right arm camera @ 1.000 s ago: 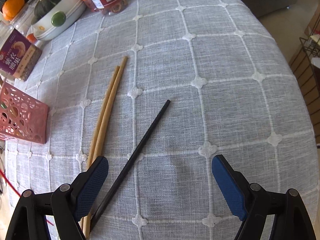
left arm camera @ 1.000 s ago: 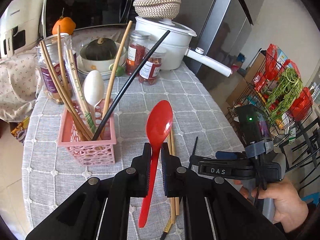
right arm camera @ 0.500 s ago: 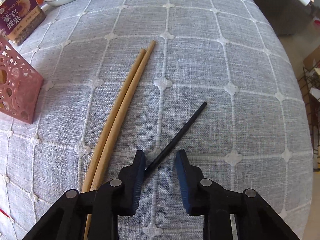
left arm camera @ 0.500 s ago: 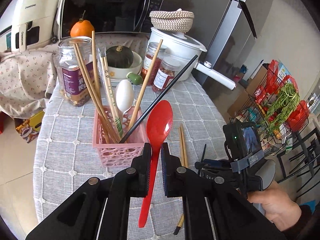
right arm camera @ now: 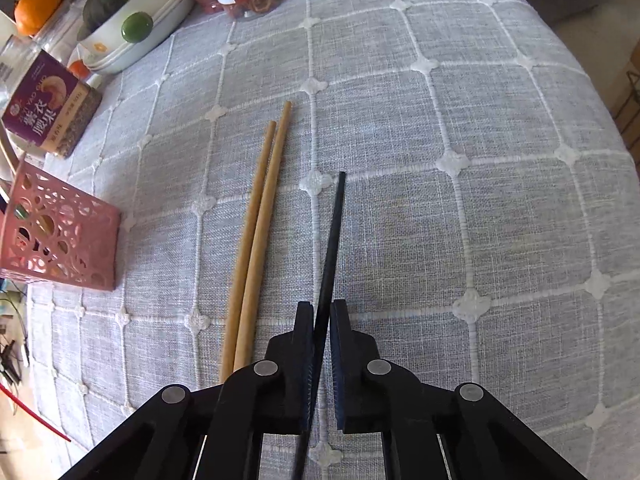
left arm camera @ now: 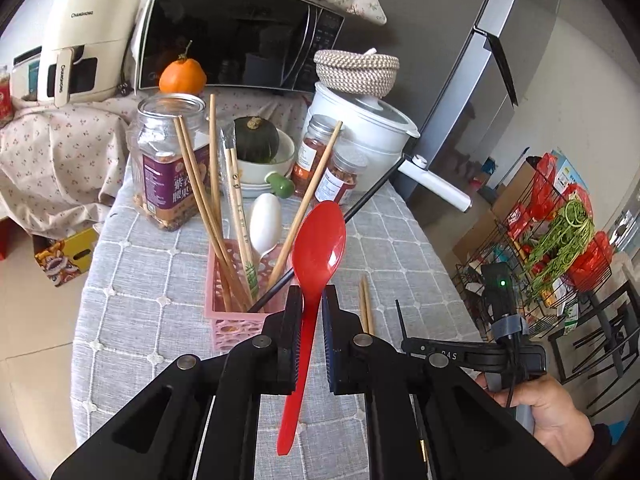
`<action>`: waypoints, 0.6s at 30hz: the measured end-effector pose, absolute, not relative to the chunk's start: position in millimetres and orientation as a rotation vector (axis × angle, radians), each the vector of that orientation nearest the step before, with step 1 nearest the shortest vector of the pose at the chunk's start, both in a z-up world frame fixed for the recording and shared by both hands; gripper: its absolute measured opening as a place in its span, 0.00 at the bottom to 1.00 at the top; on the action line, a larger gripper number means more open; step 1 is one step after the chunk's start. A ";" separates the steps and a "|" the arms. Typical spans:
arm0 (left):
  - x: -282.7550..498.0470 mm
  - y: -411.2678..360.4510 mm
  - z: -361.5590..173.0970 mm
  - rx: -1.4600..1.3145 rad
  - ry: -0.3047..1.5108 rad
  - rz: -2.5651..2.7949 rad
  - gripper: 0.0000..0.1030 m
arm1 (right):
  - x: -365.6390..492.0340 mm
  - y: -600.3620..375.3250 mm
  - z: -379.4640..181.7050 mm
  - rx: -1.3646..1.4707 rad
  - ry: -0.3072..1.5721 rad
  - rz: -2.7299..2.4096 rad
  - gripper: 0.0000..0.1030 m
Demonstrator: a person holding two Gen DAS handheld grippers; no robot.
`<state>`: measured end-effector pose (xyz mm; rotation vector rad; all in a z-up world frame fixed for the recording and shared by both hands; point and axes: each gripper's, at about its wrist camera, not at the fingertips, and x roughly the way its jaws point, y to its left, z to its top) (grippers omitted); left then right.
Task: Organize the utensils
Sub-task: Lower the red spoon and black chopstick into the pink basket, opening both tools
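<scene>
My left gripper (left arm camera: 311,300) is shut on a red spoon (left arm camera: 318,240), held upright above the table just in front of the pink utensil basket (left arm camera: 230,324). The basket holds several wooden chopsticks, a black chopstick and a white spoon (left arm camera: 265,220). My right gripper (right arm camera: 321,312) is shut on a black chopstick (right arm camera: 334,236) that points forward, just above the grey checked tablecloth (right arm camera: 480,160). Two wooden chopsticks (right arm camera: 260,216) lie on the cloth just left of it. The basket also shows in the right wrist view (right arm camera: 56,232) at the left.
At the back of the table stand a big jar (left arm camera: 168,168), a bowl with a green squash (left arm camera: 256,148), two small jars (left arm camera: 336,172) and a white pot (left arm camera: 360,124). A microwave (left arm camera: 236,36) stands behind. The table edge drops off at right beside a wire rack (left arm camera: 560,240).
My right gripper closed from wide open onto the black chopstick and lifted it to point forward. My left gripper rose and pulled back with the red spoon, so the basket now sits lower in view.
</scene>
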<state>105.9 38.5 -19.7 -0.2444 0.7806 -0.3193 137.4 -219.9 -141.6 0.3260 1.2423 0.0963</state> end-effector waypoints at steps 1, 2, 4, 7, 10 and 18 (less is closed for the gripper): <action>105.9 41.4 -16.8 -0.255 0.766 -0.316 0.10 | 134.9 -217.8 -135.9 0.332 1.229 0.102 0.05; 105.7 44.4 -13.6 -0.266 0.749 -0.311 0.10 | 132.5 -218.4 -130.7 0.341 1.215 0.111 0.05; 106.0 51.0 -7.2 -0.285 0.712 -0.295 0.10 | 128.6 -219.8 -118.8 0.352 1.185 0.128 0.05; 106.3 62.4 3.4 -0.310 0.622 -0.250 0.10 | 123.7 -218.5 -102.6 0.367 1.129 0.157 0.05; 108.3 72.7 12.9 -0.332 0.522 -0.208 0.10 | 115.1 -214.7 -83.5 0.363 1.070 0.185 0.05; 118.0 85.6 16.0 -0.391 0.299 -0.118 0.10 | 97.6 -197.4 -51.3 0.324 0.968 0.238 0.05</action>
